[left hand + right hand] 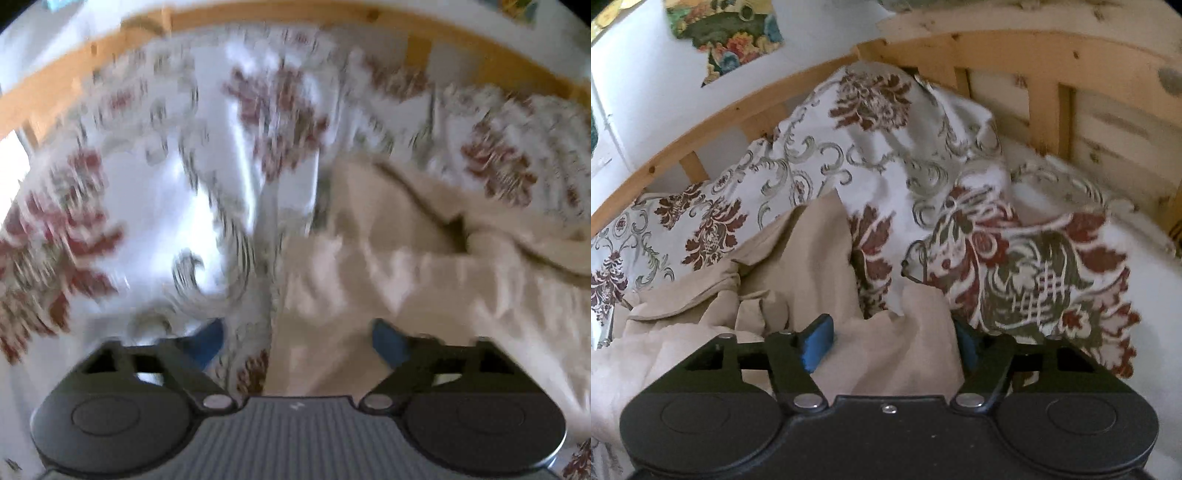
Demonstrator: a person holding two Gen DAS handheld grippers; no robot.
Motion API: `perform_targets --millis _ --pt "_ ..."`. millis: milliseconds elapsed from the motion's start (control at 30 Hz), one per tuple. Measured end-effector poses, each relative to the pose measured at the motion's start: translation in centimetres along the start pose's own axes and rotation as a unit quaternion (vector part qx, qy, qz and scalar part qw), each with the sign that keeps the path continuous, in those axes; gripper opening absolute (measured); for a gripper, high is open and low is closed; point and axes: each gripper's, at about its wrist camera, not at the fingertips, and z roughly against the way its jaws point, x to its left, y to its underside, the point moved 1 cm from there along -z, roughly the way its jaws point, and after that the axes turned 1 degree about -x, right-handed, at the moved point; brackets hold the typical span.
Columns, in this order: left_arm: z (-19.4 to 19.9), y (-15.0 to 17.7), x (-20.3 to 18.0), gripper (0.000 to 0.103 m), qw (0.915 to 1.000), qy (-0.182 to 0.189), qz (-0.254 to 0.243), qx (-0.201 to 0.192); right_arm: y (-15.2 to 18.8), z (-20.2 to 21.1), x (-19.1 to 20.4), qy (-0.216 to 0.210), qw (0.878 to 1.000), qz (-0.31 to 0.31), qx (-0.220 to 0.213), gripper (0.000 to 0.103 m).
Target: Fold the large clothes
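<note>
A crumpled beige garment [406,258] lies on a bed sheet with red and grey floral print [166,184]; the left wrist view is blurred. My left gripper [297,343] hovers over the garment's left edge, its blue pads [207,343] wide apart with nothing pinched. In the right wrist view the beige garment [798,251] is bunched in folds. My right gripper [894,343] stands open low over it, and a fold of beige cloth fills the gap between its blue pads [818,343] without being squeezed.
A wooden slatted bed frame [997,74] runs along the back and right. A heap of floral bedding [879,140] and a patterned cushion [1034,273] lie just behind and right of the garment. A white wall with a floral picture [727,33] stands behind.
</note>
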Motion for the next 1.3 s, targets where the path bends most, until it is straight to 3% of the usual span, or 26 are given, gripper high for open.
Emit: perform_targets --millis 33,100,167,267,367,467,567,633,800,900,1000,1100,1167,1200,1233,1300 --pt "-0.7 0.1 0.1 0.031 0.9998 -0.002 0.011 0.019 0.0 -0.3 0.0 0.002 1.000 -0.003 0.005 0.064" --pt "-0.8 0.4 0.0 0.019 0.9991 -0.011 0.034 0.024 0.1 -0.9 0.1 0.019 1.000 0.004 0.013 0.025" --pt "0.2 0.3 -1.1 0.004 0.9995 -0.031 0.007 0.004 0.2 -1.0 0.5 0.022 0.999 0.032 0.005 0.023" --pt "2.2 0.3 -1.6 0.001 0.9977 -0.046 0.006 -0.050 0.2 -0.4 1.7 0.036 0.995 0.083 -0.034 0.020" --pt "4.0 0.1 -0.7 0.001 0.9938 -0.035 0.045 -0.096 0.1 1.0 3.4 0.060 0.982 0.144 -0.106 0.018" --pt "5.7 0.0 0.0 0.001 0.9849 -0.017 0.081 -0.152 0.1 1.8 5.0 0.089 0.960 0.205 -0.170 0.017" --pt "6.1 -0.2 -1.0 0.001 0.9768 -0.042 0.066 -0.200 0.8 1.3 7.3 0.143 0.919 0.297 -0.218 0.017" --pt "4.9 -0.5 -1.7 0.001 0.9770 -0.066 0.044 -0.198 0.8 0.0 8.1 0.162 0.906 0.326 -0.215 0.017" --pt "0.4 0.1 -3.3 0.001 0.9828 -0.110 -0.006 -0.148 0.8 -5.2 8.1 0.183 0.911 0.344 -0.140 0.017" --pt "-2.1 0.8 -3.8 0.001 0.9867 -0.113 -0.038 -0.111 1.8 -7.7 8.3 0.187 0.903 0.374 -0.098 0.017" --pt "-2.9 1.1 -4.0 0.003 0.9887 -0.105 -0.047 -0.097 2.9 -9.4 9.0 0.195 0.886 0.412 -0.081 0.018" --pt "-1.9 0.9 -3.8 0.009 0.9901 -0.103 -0.025 -0.093 2.6 -9.4 9.1 0.188 0.893 0.401 -0.077 0.020" --pt "-0.7 0.9 -3.6 0.036 0.9928 -0.082 -0.009 -0.086 2.2 -8.5 8.7 0.177 0.907 0.373 -0.083 0.027" --pt "-0.3 0.9 -3.6 0.062 0.9935 -0.075 -0.007 -0.086 2.1 -8.0 8.7 0.172 0.912 0.361 -0.088 0.039" --pt "0.3 1.2 -3.7 0.073 0.9931 -0.072 -0.004 -0.093 1.9 -7.3 8.7 0.171 0.915 0.352 -0.097 0.046" --pt "1.2 1.5 -3.9 0.075 0.9914 -0.076 -0.004 -0.106 1.9 -6.2 9.3 0.174 0.912 0.349 -0.127 0.067"
